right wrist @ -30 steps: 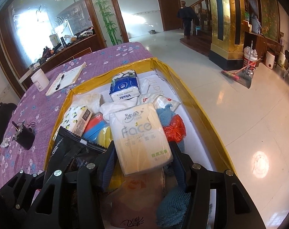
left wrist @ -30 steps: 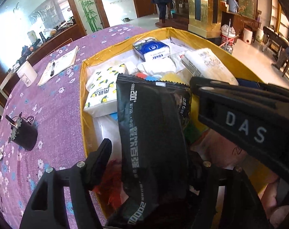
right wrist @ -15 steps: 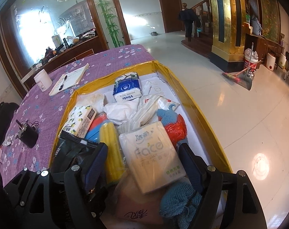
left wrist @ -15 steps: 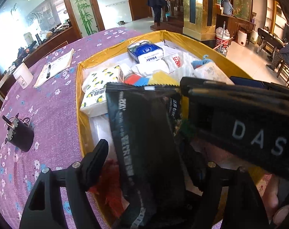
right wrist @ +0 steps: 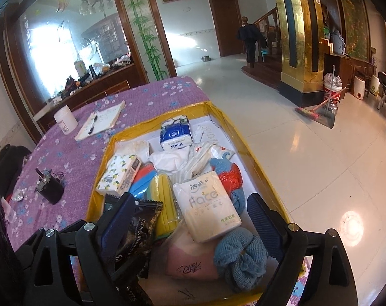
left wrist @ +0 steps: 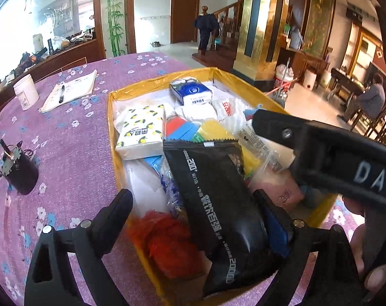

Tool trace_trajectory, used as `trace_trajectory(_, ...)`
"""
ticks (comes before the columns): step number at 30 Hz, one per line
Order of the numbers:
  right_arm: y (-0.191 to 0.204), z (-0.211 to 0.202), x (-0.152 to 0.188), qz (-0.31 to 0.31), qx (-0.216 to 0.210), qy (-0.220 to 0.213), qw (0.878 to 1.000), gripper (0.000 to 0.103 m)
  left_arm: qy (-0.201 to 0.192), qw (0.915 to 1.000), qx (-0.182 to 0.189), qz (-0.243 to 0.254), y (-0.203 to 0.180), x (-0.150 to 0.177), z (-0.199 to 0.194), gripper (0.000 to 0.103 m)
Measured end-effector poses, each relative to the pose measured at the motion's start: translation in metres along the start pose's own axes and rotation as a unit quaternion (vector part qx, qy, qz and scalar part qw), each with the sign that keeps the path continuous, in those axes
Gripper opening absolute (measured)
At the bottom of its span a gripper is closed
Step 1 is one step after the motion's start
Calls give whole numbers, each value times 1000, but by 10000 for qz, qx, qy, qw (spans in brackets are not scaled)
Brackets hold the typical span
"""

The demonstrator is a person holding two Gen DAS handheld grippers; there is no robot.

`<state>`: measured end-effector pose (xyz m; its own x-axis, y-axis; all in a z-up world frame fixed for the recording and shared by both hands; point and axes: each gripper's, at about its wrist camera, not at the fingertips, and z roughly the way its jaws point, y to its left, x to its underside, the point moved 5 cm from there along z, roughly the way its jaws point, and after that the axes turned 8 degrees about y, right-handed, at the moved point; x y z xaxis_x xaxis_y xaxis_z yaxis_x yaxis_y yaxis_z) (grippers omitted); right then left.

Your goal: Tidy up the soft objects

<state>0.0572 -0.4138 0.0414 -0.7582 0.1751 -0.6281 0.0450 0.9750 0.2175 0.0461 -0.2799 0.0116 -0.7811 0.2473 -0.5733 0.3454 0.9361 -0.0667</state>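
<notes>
Both our jaws have just been opening: the left gripper (left wrist: pixel 193 219) frees the black foil pouch (left wrist: pixel 218 204), the right gripper (right wrist: pixel 193 214) the white tissue pack (right wrist: pixel 208 204), so both lie in the yellow-rimmed box (right wrist: pixel 249 153).

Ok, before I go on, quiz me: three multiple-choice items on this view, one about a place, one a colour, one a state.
1. Where does the lemon-print tissue pack lie?
A. in the yellow-rimmed box, by its left wall
B. on the notepad
C. on the floor

2. What colour is the knitted bundle nearest the right gripper?
A. red
B. blue
C. black

3. How do the jaws of the left gripper stand around the black pouch?
A. clamped on it
B. spread wide, having just opened
C. out of view

Key: 1 A, the pack sits inside against the left wall. 2 B, its yarn is blue. 3 B, the left finger stands clear of the pouch.
</notes>
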Motion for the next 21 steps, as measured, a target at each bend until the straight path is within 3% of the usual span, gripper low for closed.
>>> trace_trajectory(15, -17, -29, 16, 251, 49, -206, 9995, 95, -603, 9974, -327, 201, 3, 12, -40, 99)
trace_trajectory(21, -16, -45, 35, 284, 223, -430, 9984, 96, -857, 9940, -573, 354, 17, 33, -61, 100)
